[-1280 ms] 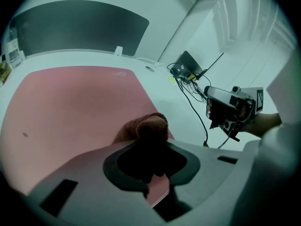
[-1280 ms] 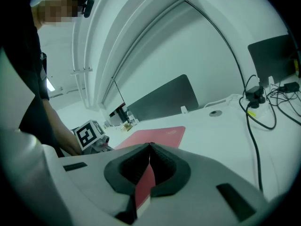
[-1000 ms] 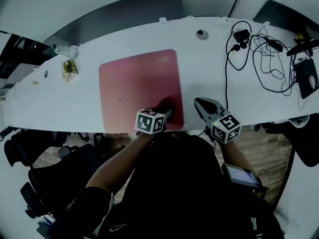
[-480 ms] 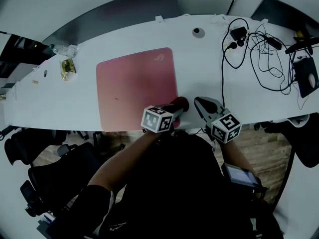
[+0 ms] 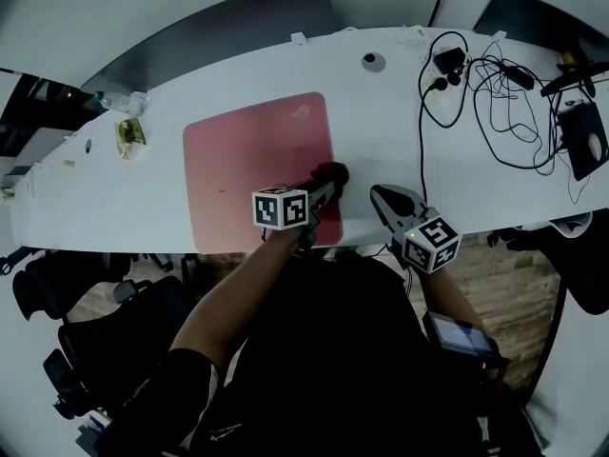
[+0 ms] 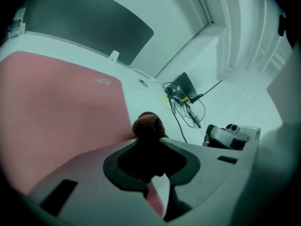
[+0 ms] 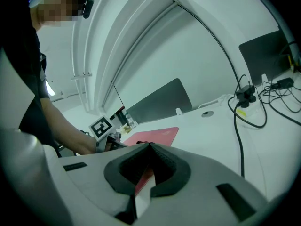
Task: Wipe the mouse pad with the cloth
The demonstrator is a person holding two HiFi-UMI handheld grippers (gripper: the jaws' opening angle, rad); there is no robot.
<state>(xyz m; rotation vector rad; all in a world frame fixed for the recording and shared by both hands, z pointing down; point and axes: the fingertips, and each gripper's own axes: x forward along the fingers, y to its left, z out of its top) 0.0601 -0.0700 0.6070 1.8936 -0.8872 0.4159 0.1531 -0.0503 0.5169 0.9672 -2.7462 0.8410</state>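
A pink-red mouse pad (image 5: 249, 165) lies flat on the white desk (image 5: 381, 131). My left gripper (image 5: 324, 187) is shut on a dark reddish-brown cloth (image 5: 331, 173), which is bunched at the pad's right edge, near its front corner. In the left gripper view the cloth (image 6: 146, 125) bulges out past the jaws, with the pad (image 6: 56, 107) spreading to the left. My right gripper (image 5: 379, 198) hangs shut and empty over the desk's front edge, right of the pad. In the right gripper view the pad (image 7: 155, 134) shows beyond my right gripper (image 7: 149, 146).
Tangled black cables and a power adapter (image 5: 495, 84) cover the desk's back right. A round grommet (image 5: 372, 62) sits behind the pad. A small wrapped item (image 5: 131, 133) and a bottle (image 5: 114, 99) lie at the far left. A dark panel (image 5: 228, 22) stands behind the desk.
My left gripper slid the cloth from the pad's front right corner out past its right edge, then back and farther up along that edge. The right gripper stayed put.
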